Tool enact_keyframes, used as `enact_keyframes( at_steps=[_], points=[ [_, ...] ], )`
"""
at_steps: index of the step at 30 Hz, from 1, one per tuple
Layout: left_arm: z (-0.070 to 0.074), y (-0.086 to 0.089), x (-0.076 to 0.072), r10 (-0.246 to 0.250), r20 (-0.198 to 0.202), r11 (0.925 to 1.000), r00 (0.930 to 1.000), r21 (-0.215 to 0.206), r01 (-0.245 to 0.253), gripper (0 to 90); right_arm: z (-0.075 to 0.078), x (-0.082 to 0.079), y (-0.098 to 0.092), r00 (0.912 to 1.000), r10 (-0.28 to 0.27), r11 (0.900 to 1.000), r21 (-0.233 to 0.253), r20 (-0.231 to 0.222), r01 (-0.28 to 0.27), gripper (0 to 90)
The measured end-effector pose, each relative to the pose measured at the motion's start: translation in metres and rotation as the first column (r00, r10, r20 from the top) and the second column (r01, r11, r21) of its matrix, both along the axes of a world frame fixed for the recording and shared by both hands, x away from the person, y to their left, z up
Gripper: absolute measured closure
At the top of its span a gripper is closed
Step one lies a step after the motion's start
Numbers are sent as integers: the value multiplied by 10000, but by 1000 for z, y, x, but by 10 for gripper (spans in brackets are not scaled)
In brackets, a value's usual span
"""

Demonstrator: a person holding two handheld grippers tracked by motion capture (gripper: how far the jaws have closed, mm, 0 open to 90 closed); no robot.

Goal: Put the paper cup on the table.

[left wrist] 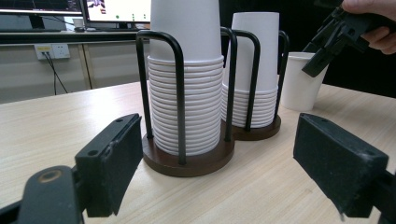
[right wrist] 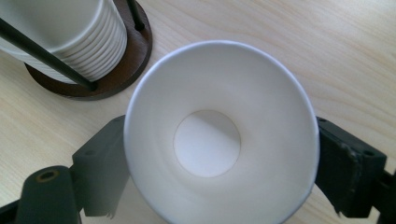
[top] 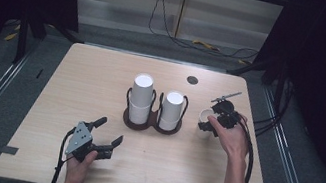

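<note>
My right tongs (top: 207, 122) straddle a white paper cup (right wrist: 219, 135).
It stands upright, empty, on the tabletop (top: 103, 76) beside the cup holder (top: 151, 124); left tongs (top: 107, 137) gape wide, holding nothing.

The left gripper (top: 111, 132) sits low near the table's (top: 103, 71) front edge, jaws spread wide with nothing between them, pointing toward the far right corner. The left hand (top: 79, 165) grips it from behind, forearm entering at the front edge. The right gripper (top: 211, 123) reaches toward the right side, tilted downward, its jaws standing either side of a paper cup (right wrist: 219, 149). The right hand (top: 229, 136) holds it, arm stretched forward.
</note>
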State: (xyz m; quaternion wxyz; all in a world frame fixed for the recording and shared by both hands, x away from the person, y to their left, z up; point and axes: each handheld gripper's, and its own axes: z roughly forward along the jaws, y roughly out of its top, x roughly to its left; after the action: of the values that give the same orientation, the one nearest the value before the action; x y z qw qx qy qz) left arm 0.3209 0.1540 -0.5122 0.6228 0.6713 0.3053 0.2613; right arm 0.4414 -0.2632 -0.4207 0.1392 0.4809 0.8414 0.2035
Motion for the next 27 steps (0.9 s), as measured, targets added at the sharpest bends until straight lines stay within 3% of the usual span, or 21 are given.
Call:
enact_keyframes(
  at_steps=[2, 8, 20, 27],
  points=[
    [0, 0, 0, -2, -4, 10000, 10000, -14, 2, 159, -2, -2, -1, 9999, -146, 9999, -20, 67, 146, 151],
    [0, 0, 0, -13, -6, 10000, 10000, -40, 13, 159, -7, -7, -8, 9989, -384, 9975, 605, 285, 366, 166],
    [0, 0, 0, 2, -28, 10000, 10000, -60, -2, 159, -8, -17, -11, 9965, -700, 9942, 844, 467, 659, 163],
    [0, 1, 0, 92, -61, 9999, 9999, -84, -92, 159, -13, -21, -12, 9948, -865, 9894, 1216, 540, 794, 164]
  ],
)
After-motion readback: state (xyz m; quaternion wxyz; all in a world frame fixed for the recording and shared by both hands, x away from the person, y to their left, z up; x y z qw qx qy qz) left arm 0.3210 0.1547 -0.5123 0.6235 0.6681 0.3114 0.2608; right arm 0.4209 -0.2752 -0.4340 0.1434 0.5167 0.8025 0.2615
